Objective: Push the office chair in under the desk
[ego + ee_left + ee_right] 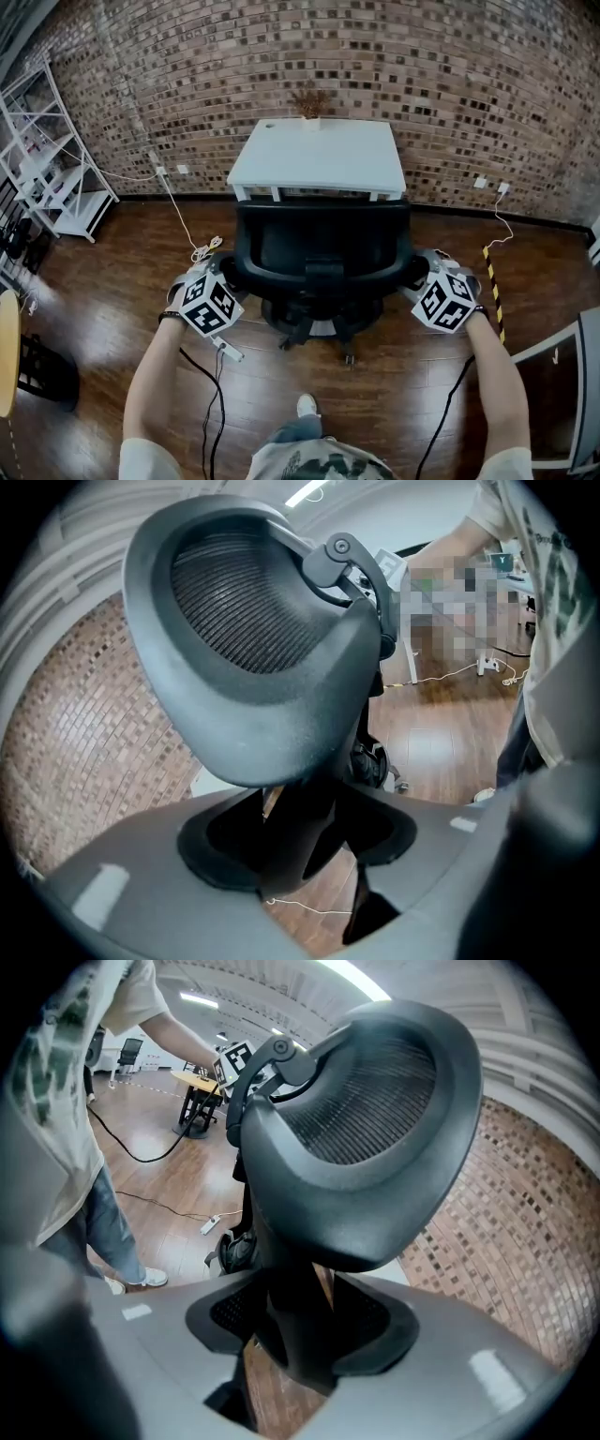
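While between tools, chair; desk ahead.

Brick wall running across the back, white wire rack standing at its left end, white cable trailing down onto the wooden floor, yellow-and-black striped tape lying on the floor at right.

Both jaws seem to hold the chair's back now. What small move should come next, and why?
Probably push the chair straight ahead toward the desk. The left gripper and the right gripper each clamp one side of its back, and the chair appears centred on the desk but not yet tucked under it.
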{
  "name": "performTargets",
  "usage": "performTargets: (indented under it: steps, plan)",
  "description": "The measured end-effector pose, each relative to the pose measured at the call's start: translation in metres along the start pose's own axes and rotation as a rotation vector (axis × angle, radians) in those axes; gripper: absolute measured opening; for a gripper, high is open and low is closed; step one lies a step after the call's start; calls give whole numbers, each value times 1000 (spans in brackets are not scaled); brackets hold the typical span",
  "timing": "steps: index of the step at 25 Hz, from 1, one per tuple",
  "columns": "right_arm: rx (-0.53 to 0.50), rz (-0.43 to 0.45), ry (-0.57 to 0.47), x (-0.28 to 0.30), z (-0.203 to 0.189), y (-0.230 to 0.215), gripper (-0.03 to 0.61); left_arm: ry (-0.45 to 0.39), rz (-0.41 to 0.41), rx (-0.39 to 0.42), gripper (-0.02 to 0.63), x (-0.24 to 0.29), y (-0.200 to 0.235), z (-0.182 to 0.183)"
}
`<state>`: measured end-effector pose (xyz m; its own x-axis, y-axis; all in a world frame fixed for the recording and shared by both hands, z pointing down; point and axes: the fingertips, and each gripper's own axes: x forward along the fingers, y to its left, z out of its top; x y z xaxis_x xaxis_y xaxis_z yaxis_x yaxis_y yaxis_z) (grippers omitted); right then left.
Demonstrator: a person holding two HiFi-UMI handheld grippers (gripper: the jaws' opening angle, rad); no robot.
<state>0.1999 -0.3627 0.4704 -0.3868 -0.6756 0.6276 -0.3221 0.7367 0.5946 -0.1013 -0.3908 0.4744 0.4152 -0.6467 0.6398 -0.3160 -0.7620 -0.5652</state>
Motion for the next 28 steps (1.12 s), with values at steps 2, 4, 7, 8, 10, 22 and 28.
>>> performTargets:
  steps: [2,4,7,8,10,22,28]
  plan:
    - [4,2,7,8,-3,-9,219,-1,-1,4,265,9,9,1]
    - [10,3,12,15,-3,-19,219,-7,5,9,266,15,20,2]
    - [18,4,18,24,-4,-30,219,-9,-1,12,267,24,32,2]
    - [20,3,19,28,-3,-34,219,-10,-3,13,267,28,36,1]
    - [22,1,21,38,0,-40,219,-12,-4,16,267,34,47,-3]
    - [51,-17,53,85,16,-82,221,-32,-11,30,267,72,110,-19]
    - [60,-37,57,111,18,-100,221,-36,-15,40,267,96,135,-27]
